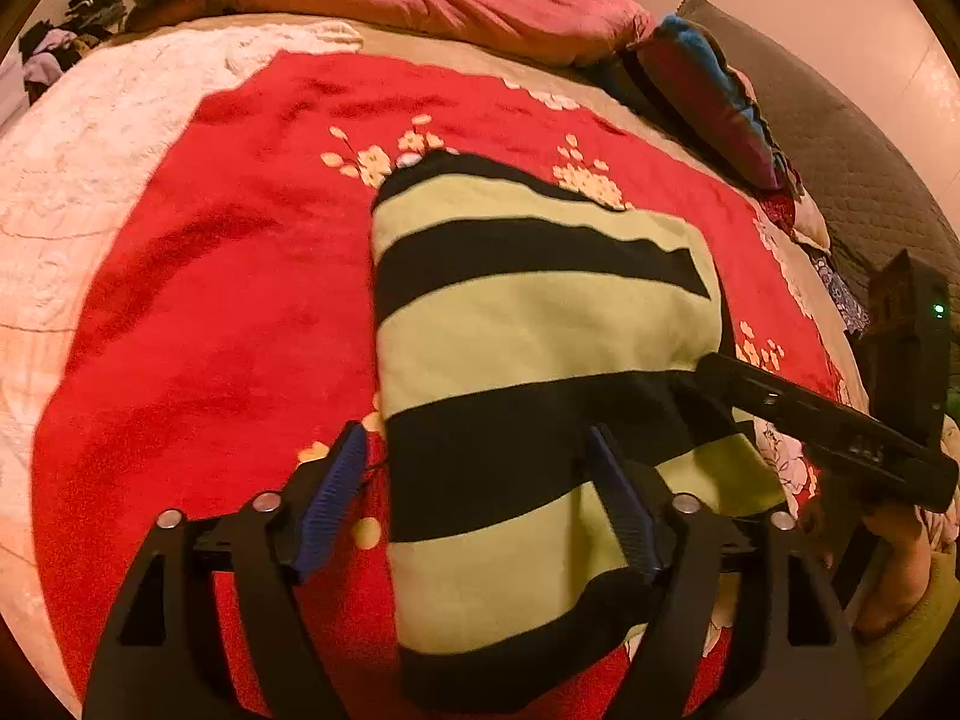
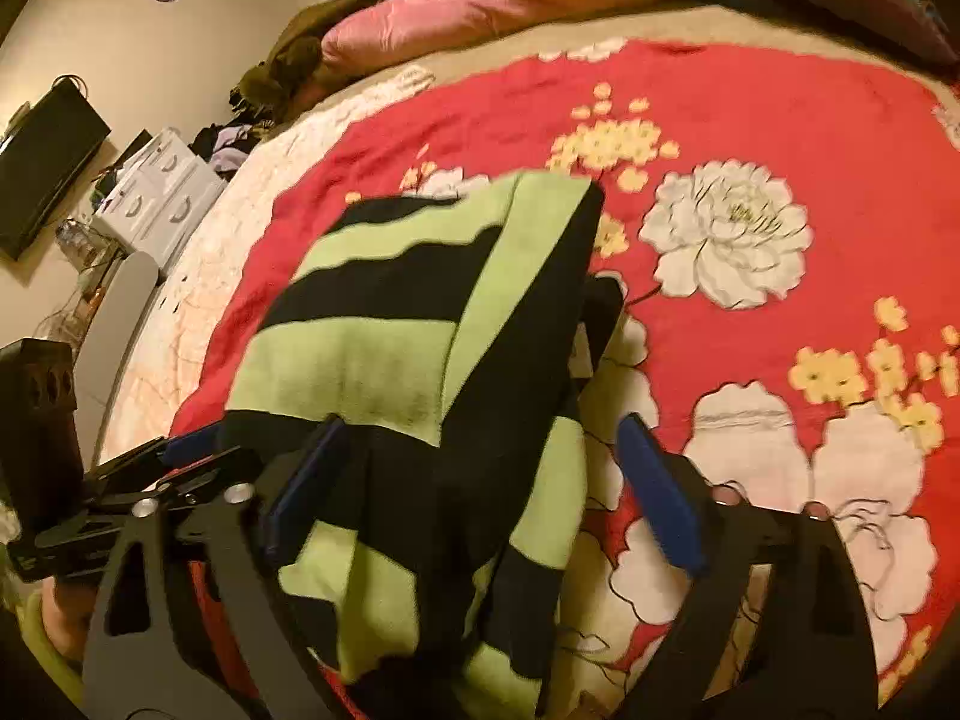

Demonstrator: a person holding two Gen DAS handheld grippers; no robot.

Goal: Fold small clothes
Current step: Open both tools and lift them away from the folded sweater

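On the red flowered blanket [image 1: 210, 300] lies the striped green-and-black garment [image 1: 528, 330], folded; left gripper [image 1: 480, 498] and right gripper [image 2: 480, 480] both hang over it, jaws wide, gripping nothing.

Warm, yellowish indoor light tints both my views, bright enough to read colours. My fisheye lenses bow the red flowered blanket [image 1: 210, 300] into a dome and darken the corners. Motion blur softens my right view most, smearing the green-and-black striped garment [image 2: 390, 360].
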